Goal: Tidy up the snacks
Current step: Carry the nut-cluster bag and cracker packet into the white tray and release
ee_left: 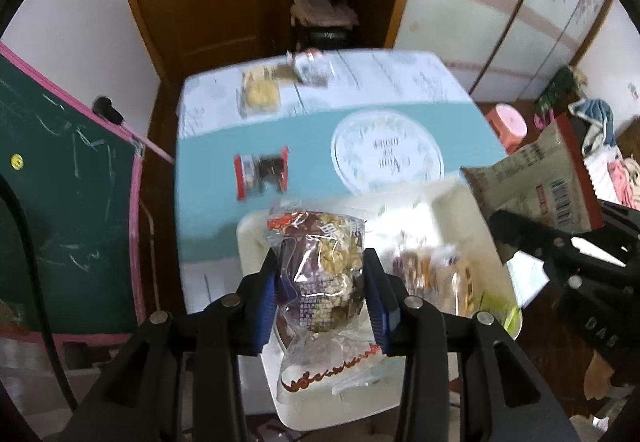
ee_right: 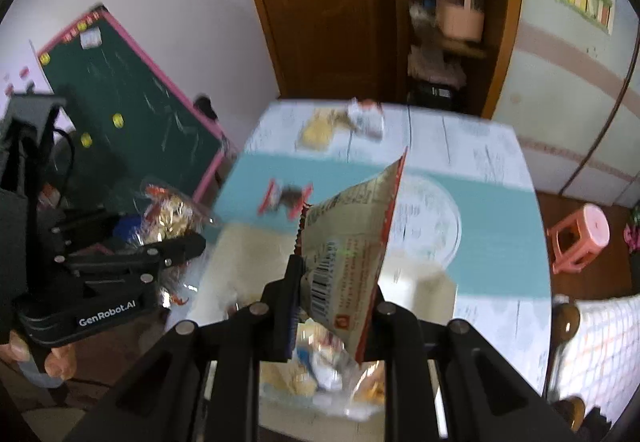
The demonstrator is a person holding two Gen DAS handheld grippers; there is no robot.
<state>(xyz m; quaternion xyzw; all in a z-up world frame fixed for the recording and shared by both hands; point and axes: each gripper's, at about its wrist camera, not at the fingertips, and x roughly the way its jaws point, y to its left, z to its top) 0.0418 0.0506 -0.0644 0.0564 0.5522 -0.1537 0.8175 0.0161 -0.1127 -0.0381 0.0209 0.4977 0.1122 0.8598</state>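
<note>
My left gripper [ee_left: 324, 294] is shut on a clear nut snack packet [ee_left: 324, 270] and holds it above the near left part of a white bin [ee_left: 488, 226]. My right gripper [ee_right: 336, 306] is shut on a beige and red snack bag [ee_right: 352, 242], held over the same white bin [ee_right: 240, 242], which holds several wrapped snacks [ee_left: 436, 274]. The right gripper and its bag [ee_left: 540, 178] show at the right in the left wrist view. The left gripper [ee_right: 132, 262] with its packet [ee_right: 168, 222] shows at the left in the right wrist view.
The table [ee_left: 208, 162] has a teal and white cloth. A red snack packet [ee_left: 262, 174] lies on it beyond the bin, with a yellow packet [ee_left: 260, 94] and a clear packet [ee_left: 312, 70] at the far edge. A green chalkboard [ee_left: 60, 202] stands left. A pink stool [ee_right: 580, 238] stands right.
</note>
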